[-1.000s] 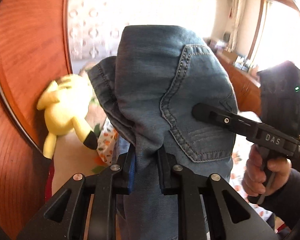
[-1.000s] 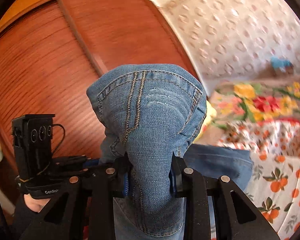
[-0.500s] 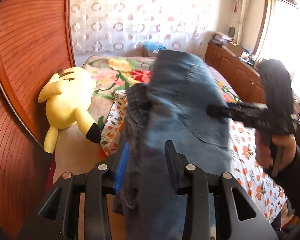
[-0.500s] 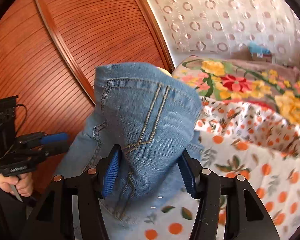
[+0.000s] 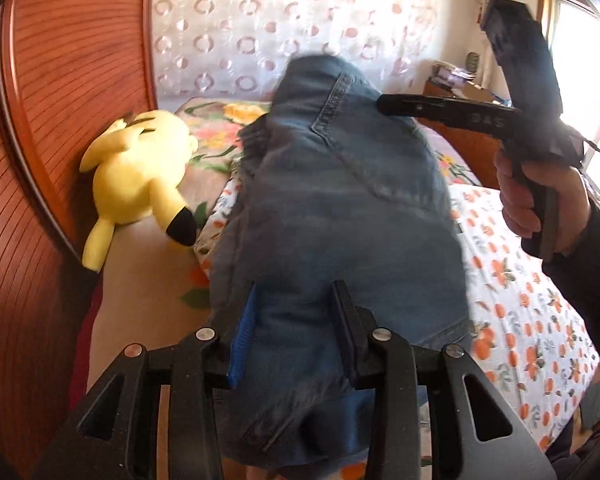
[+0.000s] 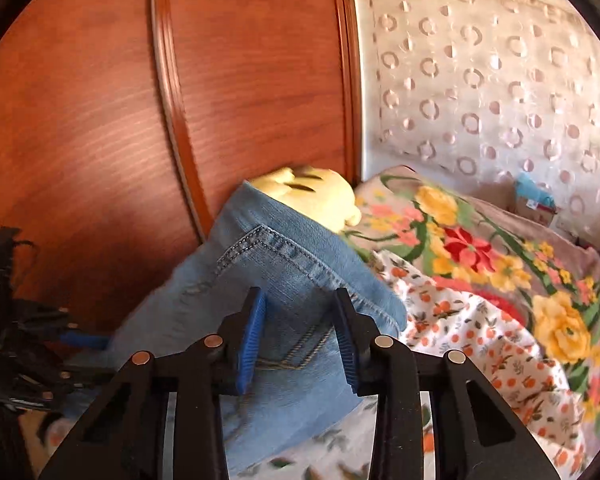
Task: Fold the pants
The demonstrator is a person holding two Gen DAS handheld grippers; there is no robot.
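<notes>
**Left wrist view.** The pants, blue denim, rise as a bunched mass straight ahead of your left hand-held gripper and fill the middle of the view. The cloth runs between the two fingers from pad to pad and hangs out below them. These jaws have just been opening. The picture is blurred, so you cannot tell whether the pads press the denim or only flank it. At the far right, your right hand grips the other tool, whose dark finger reaches the upper edge of the pants. A yellow plush toy lies to the left against the wooden headboard.

**Right wrist view.** Your right hand-held gripper has a stitched fold of the pants between its blue-faced pads. Its jaws have just been closing, and they appear clenched on the denim. From the pads the cloth slopes away to the far left, toward the headboard, and partly covers the plush toy. To the right lies the bed, with its orange-print sheet and floral cover.
</notes>
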